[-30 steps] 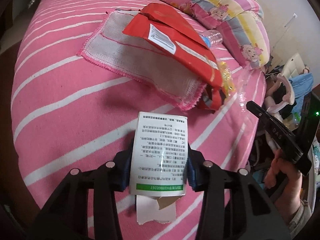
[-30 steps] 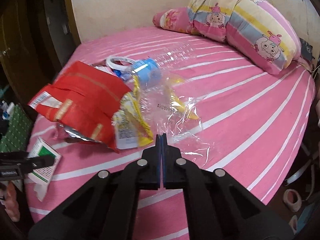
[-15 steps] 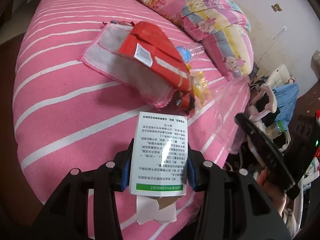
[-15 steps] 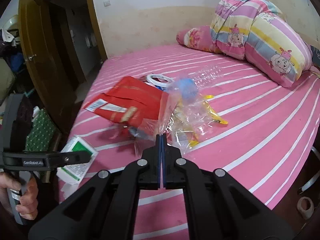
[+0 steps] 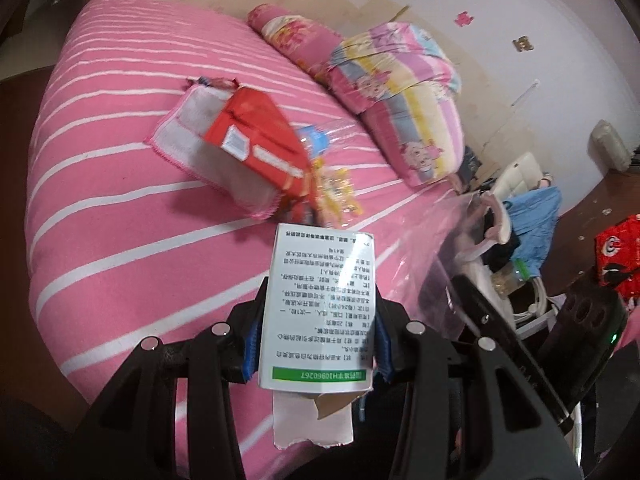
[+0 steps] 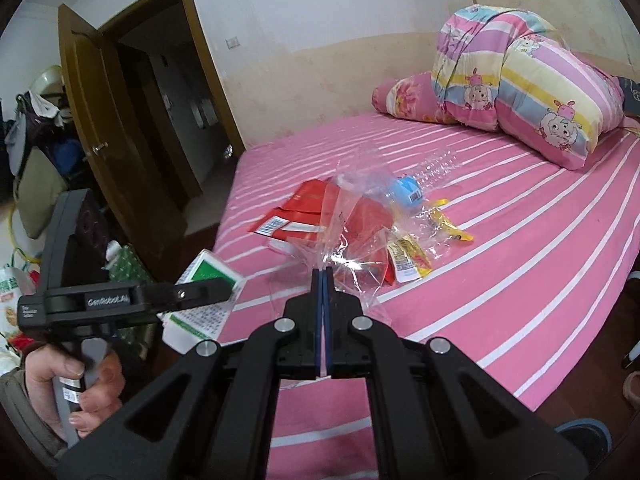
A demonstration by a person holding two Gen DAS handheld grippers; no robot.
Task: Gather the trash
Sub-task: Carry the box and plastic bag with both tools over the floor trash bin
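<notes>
Cardboard carton in the left gripper, clear plastic bag pinched in the right, both held up off a pink striped bed.

White and green, the medicine carton [image 5: 322, 312] sits clamped between the left gripper's [image 5: 318, 340] blue pads, its torn flap hanging loose below; the right wrist view shows the same carton [image 6: 204, 300] held at the bed's near left corner. Right of it, the right gripper [image 6: 322, 280] is closed tight on a fold of the clear plastic bag [image 6: 352, 236], which fans upward from the fingertips. Behind the film, on the bedsheet [image 6: 500, 280], lie a red snack packet [image 6: 316, 212], a yellow wrapper [image 6: 410, 262] and a crushed clear bottle with a blue label [image 6: 408, 192]. Farthest right, a folded cartoon quilt [image 6: 532, 92] rests by the wall.
</notes>
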